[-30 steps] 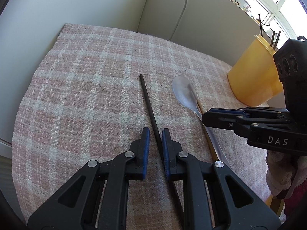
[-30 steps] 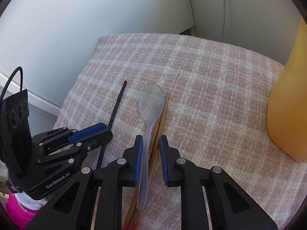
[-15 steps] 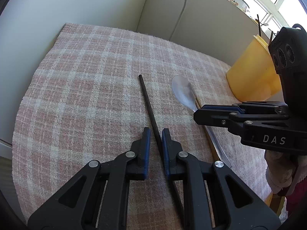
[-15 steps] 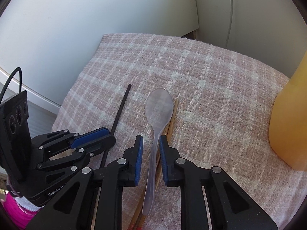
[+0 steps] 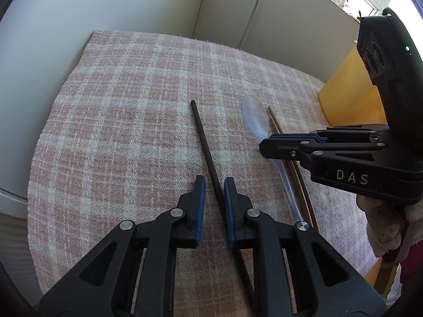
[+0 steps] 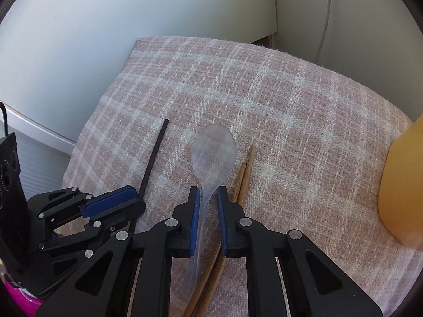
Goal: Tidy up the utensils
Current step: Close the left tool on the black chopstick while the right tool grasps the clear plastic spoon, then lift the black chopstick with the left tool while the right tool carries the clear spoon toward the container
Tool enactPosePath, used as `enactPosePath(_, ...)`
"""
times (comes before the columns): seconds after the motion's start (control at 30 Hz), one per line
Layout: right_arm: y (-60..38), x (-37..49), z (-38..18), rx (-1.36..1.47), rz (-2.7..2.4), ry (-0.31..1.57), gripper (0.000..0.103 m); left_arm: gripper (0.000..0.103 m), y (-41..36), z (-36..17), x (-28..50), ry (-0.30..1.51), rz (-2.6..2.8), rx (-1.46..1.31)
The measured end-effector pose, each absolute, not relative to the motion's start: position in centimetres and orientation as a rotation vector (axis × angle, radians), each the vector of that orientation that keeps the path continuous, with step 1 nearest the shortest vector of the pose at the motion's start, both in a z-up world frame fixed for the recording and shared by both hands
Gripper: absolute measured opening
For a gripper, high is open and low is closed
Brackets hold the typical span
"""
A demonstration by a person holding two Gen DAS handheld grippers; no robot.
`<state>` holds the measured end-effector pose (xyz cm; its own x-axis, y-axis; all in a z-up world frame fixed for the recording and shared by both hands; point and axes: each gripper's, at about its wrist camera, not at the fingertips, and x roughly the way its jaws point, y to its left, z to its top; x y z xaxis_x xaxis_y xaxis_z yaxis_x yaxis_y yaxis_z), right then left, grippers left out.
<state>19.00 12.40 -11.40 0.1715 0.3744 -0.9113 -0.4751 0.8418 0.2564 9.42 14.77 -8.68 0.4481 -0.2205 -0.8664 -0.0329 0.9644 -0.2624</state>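
Note:
A black chopstick (image 5: 203,142) lies on the checked cloth (image 5: 119,132) and runs between the narrow jaws of my left gripper (image 5: 214,185). It sits close to the right pad, with a gap to the left pad. A clear plastic spoon (image 6: 214,155) lies bowl-forward beside a pair of wooden chopsticks (image 6: 246,174). My right gripper (image 6: 207,195) is closing on the spoon's neck, and both pads meet its edges. In the left wrist view the right gripper (image 5: 264,148) hangs low over the spoon (image 5: 253,119). In the right wrist view the left gripper (image 6: 132,200) covers part of the black chopstick (image 6: 156,153).
A yellow plastic container (image 5: 349,97) stands at the cloth's right side and shows again as the yellow container (image 6: 401,185). Pale walls close in behind and to the left. A fleecy sleeve (image 5: 383,224) shows behind the right gripper. The cloth's left edge drops off to the floor.
The right gripper slid forward along the spoon's handle to its neck and its jaws narrowed. The left gripper and the black chopstick stayed put.

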Motion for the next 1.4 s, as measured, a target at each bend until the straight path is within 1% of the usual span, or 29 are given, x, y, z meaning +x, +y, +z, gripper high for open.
enactPosePath(0.1, 12.4, 19.1, -11.4, -0.088, 0.595, 1.262, 0.007, 0.014, 14.4, -8.8, 10.1, 1.108, -0.118, -0.22)
enactPosePath(0.13, 12.2, 19.1, -11.5, -0.071, 0.595, 1.26, 0.006, 0.011, 14.3, -8.8, 10.2, 1.108, -0.119, -0.218)
enactPosePath(0.17, 11.9, 19.0, -11.4, -0.055, 0.595, 1.257, 0.006, 0.009, 14.5, -8.9, 10.4, 1.11, -0.119, -0.23)
enactPosePath(0.3, 10.9, 18.2, -10.9, -0.004, 0.613, 1.229, 0.006, 0.007, 15.5, -8.9, 10.2, 1.096, -0.115, -0.309)
enactPosePath(0.53, 8.8, 16.0, -8.5, 0.05, 0.653, 1.143, 0.004, 0.005, 15.3, -6.3, 8.2, 0.999, -0.123, -0.336)
enactPosePath(0.63, 7.7, 15.0, -7.2, 0.064, 0.665, 1.087, 0.001, 0.004, 15.3, -4.6, 7.5, 0.949, -0.129, -0.355)
enactPosePath(0.77, 7.2, 13.9, -6.3, 0.059, 0.677, 1.027, 0.001, 0.004, 14.8, -2.5, 6.6, 0.903, -0.135, -0.323)
enactPosePath(0.93, 6.7, 14.3, -6.9, 0.058, 0.653, 1.06, 0.002, 0.004, 14.7, -2.6, 7.0, 0.914, -0.132, -0.317)
enactPosePath(1.0, 6.2, 15.2, -7.7, 0.084, 0.596, 1.113, 0.007, 0.004, 14.9, -3.1, 6.9, 0.922, -0.129, -0.327)
enactPosePath(1.07, 5.4, 16.2, -8.7, 0.149, 0.556, 1.158, 0.025, 0.004, 15.0, -3.6, 6.8, 0.93, -0.128, -0.33)
enactPosePath(1.1, 4.8, 16.4, -9.2, 0.182, 0.536, 1.171, 0.028, 0.004, 15.1, -3.8, 6.8, 0.933, -0.127, -0.331)
enactPosePath(1.23, 4.2, 16.9, -10.8, 0.272, 0.484, 1.199, 0.028, 0.004, 15.2, -4.4, 7.0, 0.938, -0.128, -0.342)
enactPosePath(1.4, 3.8, 17.9, -12.4, 0.402, 0.396, 1.182, 0.028, 0.004, 15.1, -4.5, 7.1, 0.934, -0.142, -0.335)
